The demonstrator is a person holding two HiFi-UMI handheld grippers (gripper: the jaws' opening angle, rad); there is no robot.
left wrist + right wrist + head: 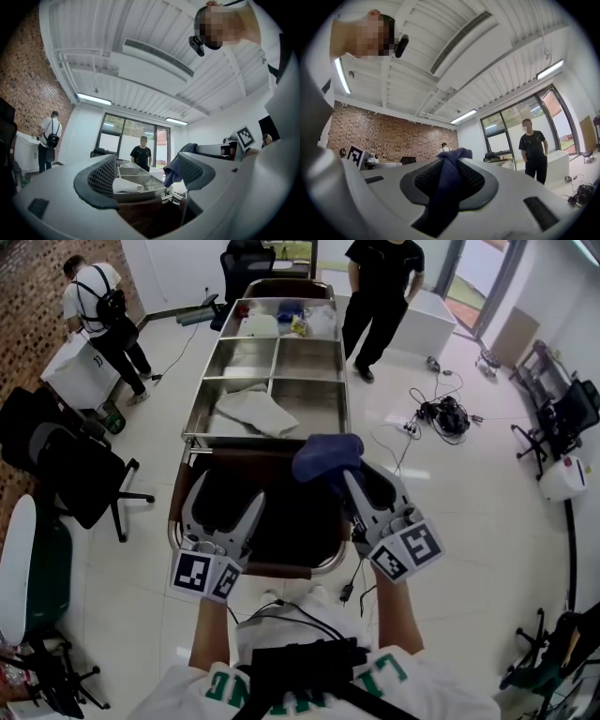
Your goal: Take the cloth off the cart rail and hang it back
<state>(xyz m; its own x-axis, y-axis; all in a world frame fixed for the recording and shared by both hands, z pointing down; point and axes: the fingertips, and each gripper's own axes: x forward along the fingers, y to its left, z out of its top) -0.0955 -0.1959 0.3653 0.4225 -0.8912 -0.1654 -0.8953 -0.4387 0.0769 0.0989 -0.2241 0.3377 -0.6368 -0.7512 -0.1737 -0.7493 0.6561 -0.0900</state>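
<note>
A dark blue cloth (326, 457) is bunched above the near end of the cart, over its brown rail (178, 493). My right gripper (343, 476) is shut on it. In the right gripper view the cloth (449, 180) is pinched between the two pads and hangs down from the right gripper (450, 174). My left gripper (225, 495) hovers over the left side of the same cart end, open and holding nothing. In the left gripper view the left gripper (147, 171) shows its jaws wide apart, with the cloth (173, 169) hanging beside the right-hand finger.
The steel cart (208, 381) runs away from me, with a white cloth (253, 411) in a near tray and items at the far end. A person in black (380, 287) stands beyond it, another (98, 310) at far left. Office chairs (66, 465) stand left; cables (441, 413) lie on the floor at right.
</note>
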